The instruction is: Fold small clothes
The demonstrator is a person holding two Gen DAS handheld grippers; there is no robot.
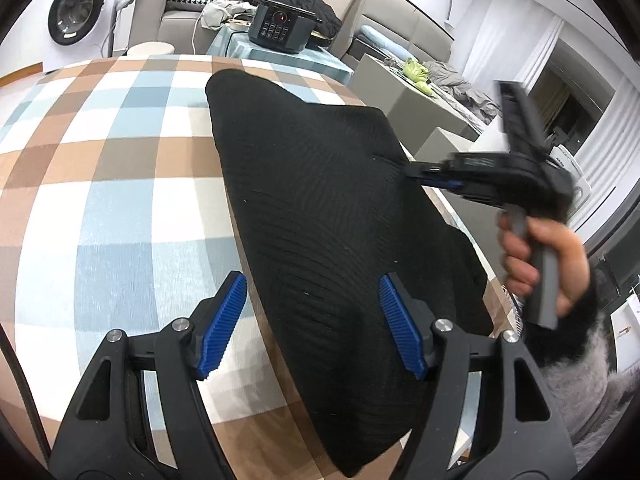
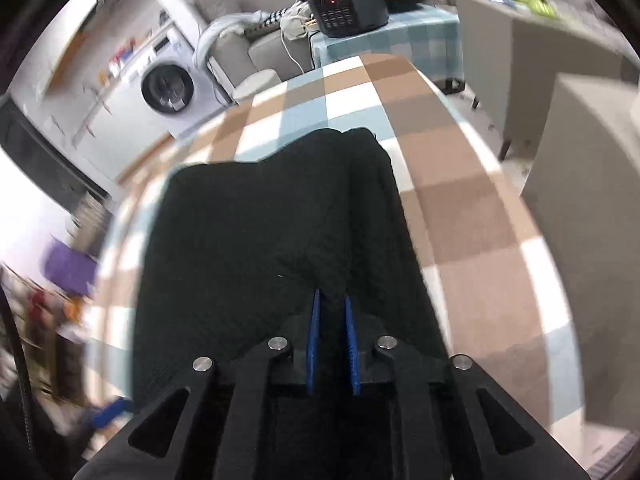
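On the left is the checked tablecloth [image 1: 100,184]. The left gripper [image 1: 312,320] hangs over it at about six o'clock, its blue fingers [image 1: 224,320] spread wide and holding nothing. Between and past them lies the black knit top [image 1: 320,200], flat on the cloth and stretching up toward twelve o'clock. At about three o'clock the right gripper [image 1: 408,170], held by a hand [image 1: 536,268], is pinched on the top's right edge. I think the pinch is small, so the knit could slip out. A hard pull could also drag the whole top sideways and make it bunch up.
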